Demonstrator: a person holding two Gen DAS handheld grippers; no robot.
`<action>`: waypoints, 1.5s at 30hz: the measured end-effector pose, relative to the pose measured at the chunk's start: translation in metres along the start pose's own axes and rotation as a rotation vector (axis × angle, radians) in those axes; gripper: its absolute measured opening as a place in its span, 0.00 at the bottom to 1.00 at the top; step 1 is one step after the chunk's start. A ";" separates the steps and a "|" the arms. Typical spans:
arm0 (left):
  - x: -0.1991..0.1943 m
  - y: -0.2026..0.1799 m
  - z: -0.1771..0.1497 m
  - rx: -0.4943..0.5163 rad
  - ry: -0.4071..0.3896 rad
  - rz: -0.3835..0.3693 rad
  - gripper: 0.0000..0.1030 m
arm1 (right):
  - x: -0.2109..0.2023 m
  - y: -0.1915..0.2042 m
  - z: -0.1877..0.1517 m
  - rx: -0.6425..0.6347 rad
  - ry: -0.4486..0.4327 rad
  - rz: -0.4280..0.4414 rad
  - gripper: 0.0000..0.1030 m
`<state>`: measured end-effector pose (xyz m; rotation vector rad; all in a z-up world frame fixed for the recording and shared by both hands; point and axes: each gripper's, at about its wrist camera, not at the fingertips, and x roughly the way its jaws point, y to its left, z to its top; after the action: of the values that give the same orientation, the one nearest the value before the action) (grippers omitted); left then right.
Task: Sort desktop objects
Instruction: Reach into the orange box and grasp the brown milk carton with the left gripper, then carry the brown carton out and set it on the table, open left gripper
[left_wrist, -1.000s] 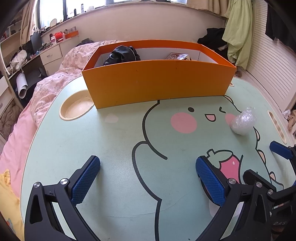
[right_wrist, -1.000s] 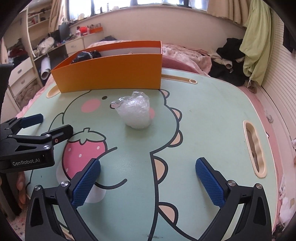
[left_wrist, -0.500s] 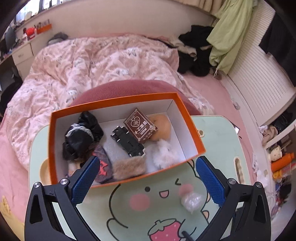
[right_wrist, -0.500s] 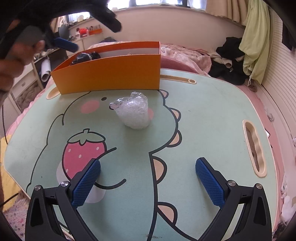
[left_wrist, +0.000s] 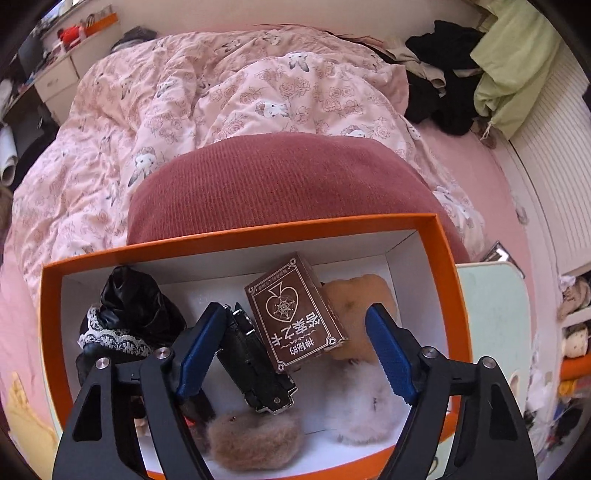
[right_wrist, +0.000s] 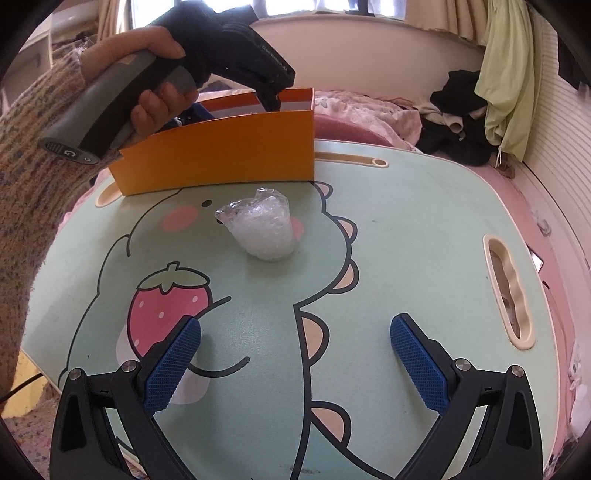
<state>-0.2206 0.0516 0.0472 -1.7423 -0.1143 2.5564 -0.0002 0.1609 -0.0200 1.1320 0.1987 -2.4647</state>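
My left gripper (left_wrist: 295, 350) is open and lowered into the orange box (left_wrist: 236, 242), its blue pads either side of a brown card box (left_wrist: 295, 317) and a black clip-like object (left_wrist: 255, 365). The box also holds a black lace-trimmed bundle (left_wrist: 129, 314), a brown furry piece (left_wrist: 255, 439), a white furry piece (left_wrist: 365, 402) and a tan soft item (left_wrist: 354, 299). My right gripper (right_wrist: 295, 365) is open and empty, low over the green cartoon table (right_wrist: 406, 229). A crumpled clear plastic wad (right_wrist: 264, 229) sits ahead of it, in front of the orange box (right_wrist: 221, 151).
In the right wrist view the left hand and its gripper handle (right_wrist: 122, 99) reach over the box from the left. A slot (right_wrist: 508, 288) is cut in the table's right side. A pink bed quilt (left_wrist: 221, 85) and a dark red cushion (left_wrist: 280, 184) lie behind the box.
My left gripper rose from the table, swung over the orange box and came down into it, jaws narrowing somewhat. My right gripper has stayed in place.
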 end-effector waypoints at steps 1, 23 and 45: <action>0.000 -0.002 0.000 0.030 -0.009 0.009 0.74 | 0.000 0.000 0.000 0.000 0.000 0.000 1.00; -0.020 0.018 -0.001 0.103 -0.067 0.003 0.20 | 0.000 0.001 0.000 -0.003 0.002 -0.007 1.00; -0.059 0.044 -0.147 0.106 -0.162 -0.293 0.21 | 0.000 0.000 -0.001 -0.012 0.009 -0.022 1.00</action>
<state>-0.0621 0.0081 0.0445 -1.3670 -0.2184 2.4352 0.0006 0.1610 -0.0208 1.1419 0.2291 -2.4744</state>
